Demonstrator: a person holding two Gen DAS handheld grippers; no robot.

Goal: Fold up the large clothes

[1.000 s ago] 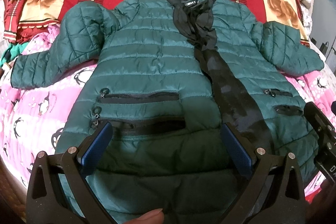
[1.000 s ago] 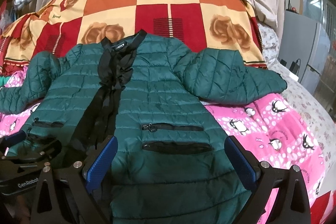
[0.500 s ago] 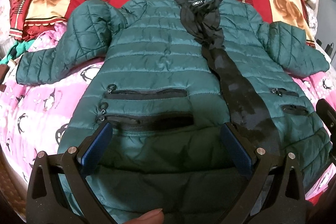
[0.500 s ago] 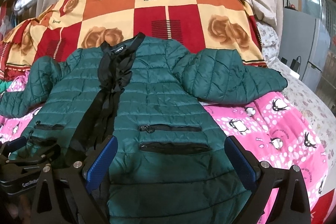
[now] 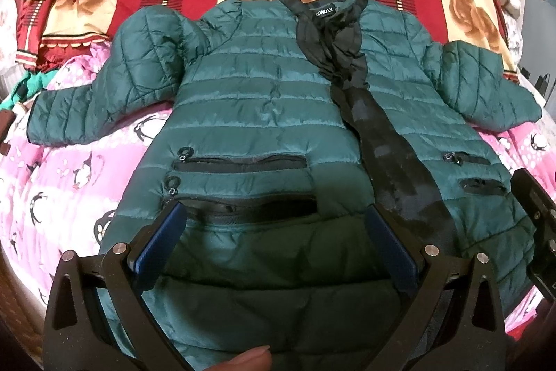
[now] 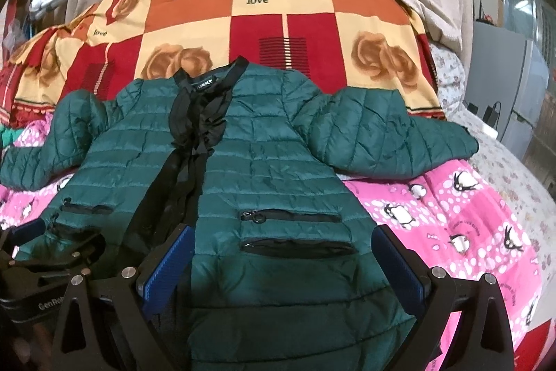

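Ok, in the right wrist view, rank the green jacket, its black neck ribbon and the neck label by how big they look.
1. green jacket
2. black neck ribbon
3. neck label

No close calls; all lie on the bed together.

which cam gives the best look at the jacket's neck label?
Left wrist. The neck label sits near centre, upright, with white letters partly readable on the black tag. In the right wrist view the same label is smaller, tilted and blurred; the letters cannot be read there.
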